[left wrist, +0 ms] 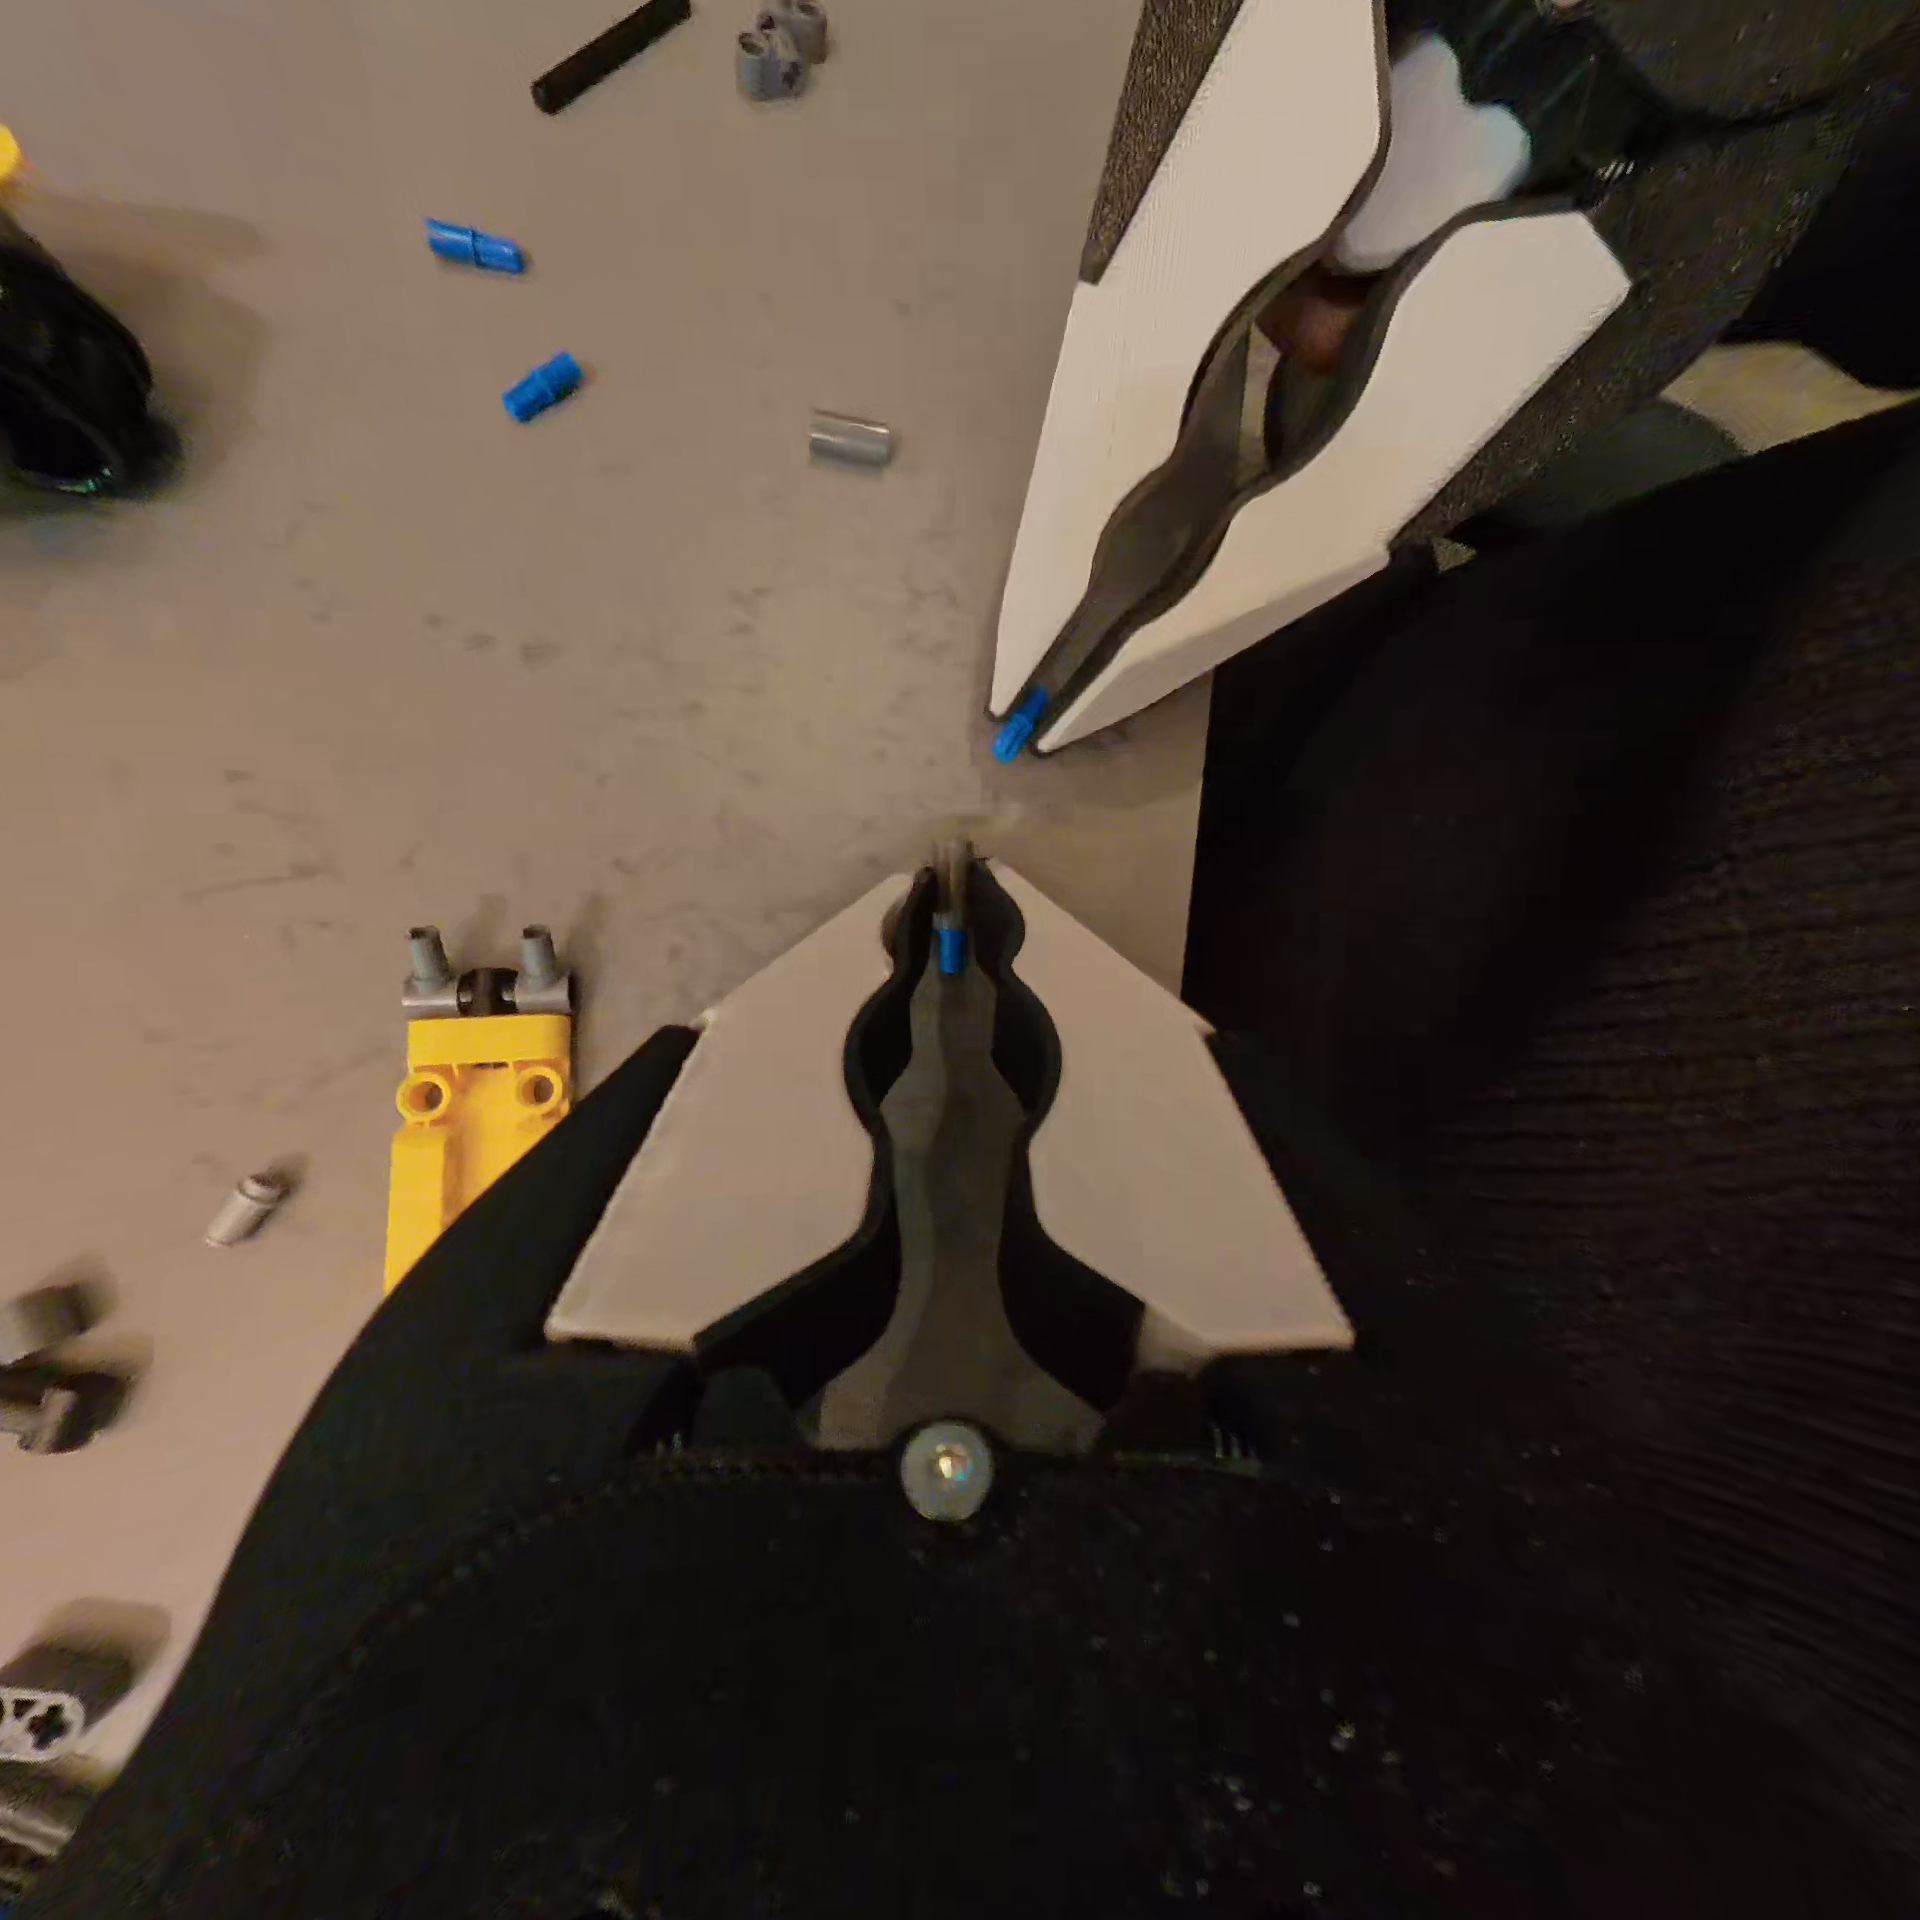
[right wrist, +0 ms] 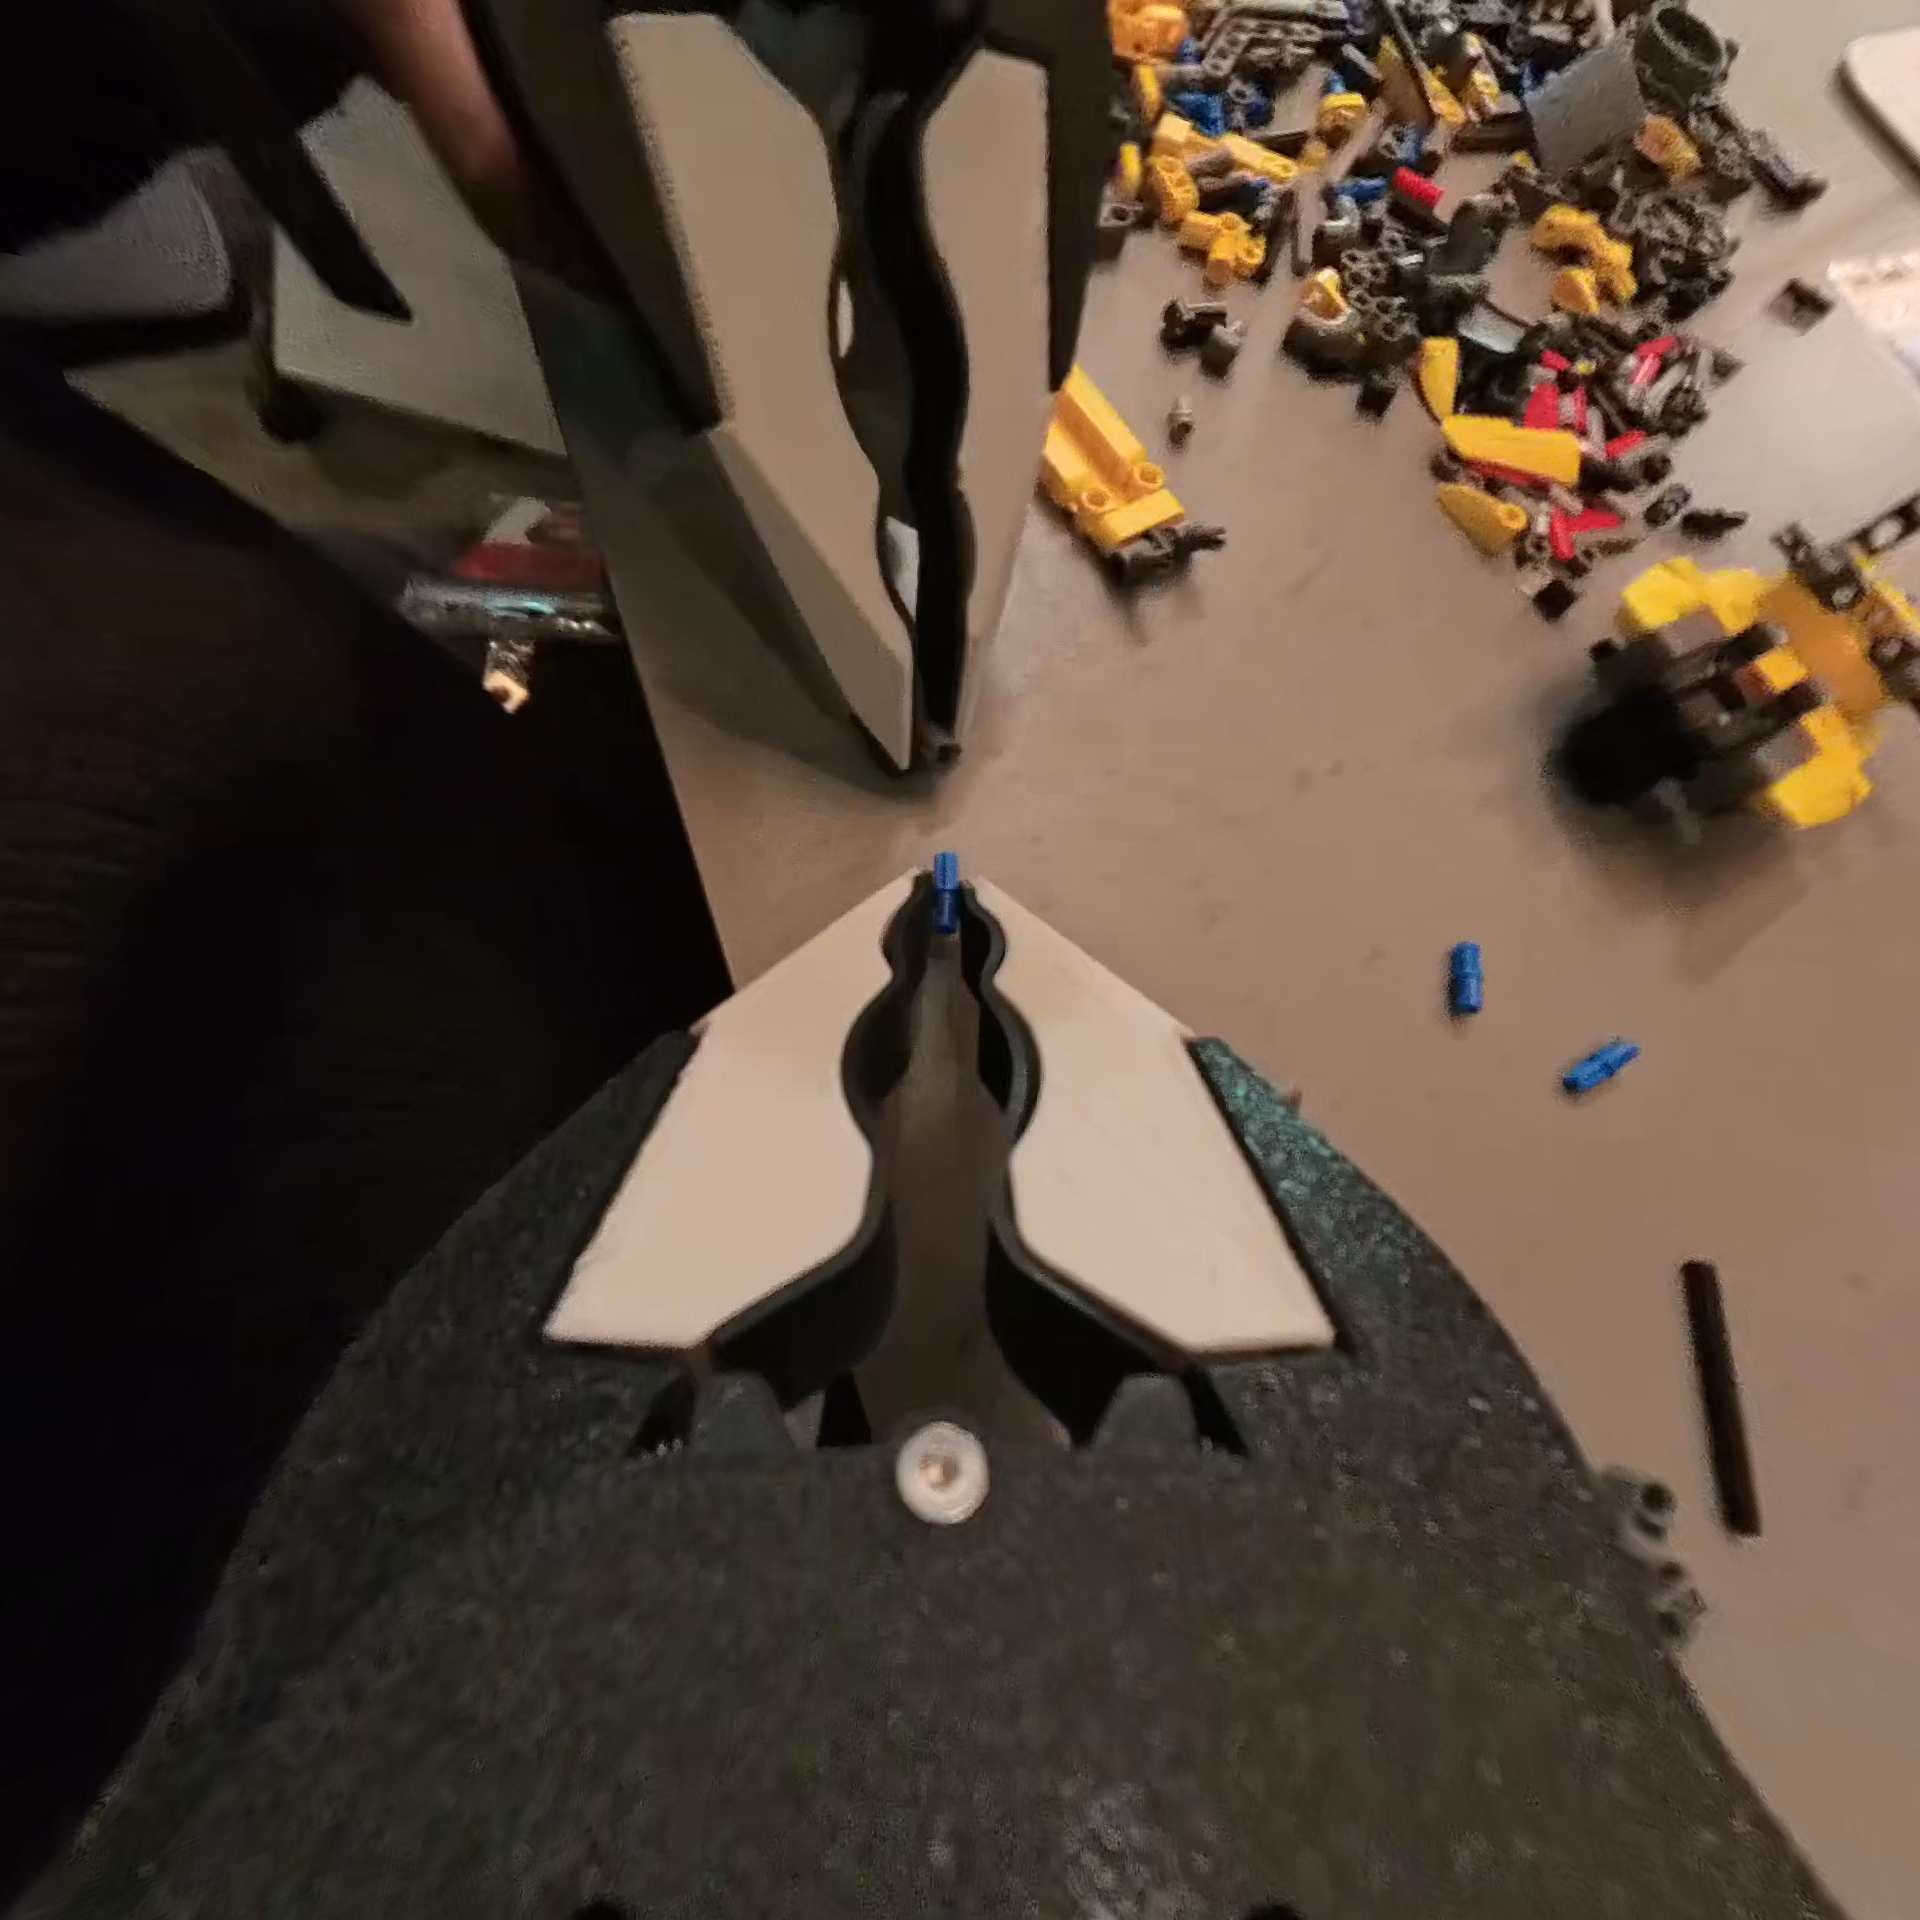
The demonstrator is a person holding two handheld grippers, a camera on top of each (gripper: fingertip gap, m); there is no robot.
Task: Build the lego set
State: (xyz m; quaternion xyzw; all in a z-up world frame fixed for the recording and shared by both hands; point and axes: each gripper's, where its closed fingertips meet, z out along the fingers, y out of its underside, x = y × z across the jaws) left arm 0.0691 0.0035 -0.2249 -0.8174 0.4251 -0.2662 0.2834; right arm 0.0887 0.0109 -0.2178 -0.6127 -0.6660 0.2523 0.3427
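Note:
My left gripper [left wrist: 951, 875] is shut on a small grey part with a blue end [left wrist: 948, 943], pinched between its tips above the tan table [left wrist: 623, 623]. My right gripper [left wrist: 1029, 727] comes in from the upper right, shut on a blue pin [left wrist: 1006, 740] that sticks out of its tips. The two tips are a short gap apart near the table's edge. In the right wrist view my right gripper [right wrist: 943, 885] holds the blue pin [right wrist: 943, 871] pointing at the left gripper [right wrist: 932, 753] just ahead; the left's part is barely visible there.
Two loose blue pins [left wrist: 473, 244] [left wrist: 540, 384], a grey sleeve [left wrist: 850, 438], a black axle [left wrist: 608, 52] and a yellow panel with grey connectors [left wrist: 473, 1101] lie on the table. A big pile of parts [right wrist: 1455, 208] and a yellow-black sub-assembly [right wrist: 1745, 696] sit further off. Dark cloth [left wrist: 1558, 935] lies beyond the table edge. Left and right tips are no more than a few centimetres apart.

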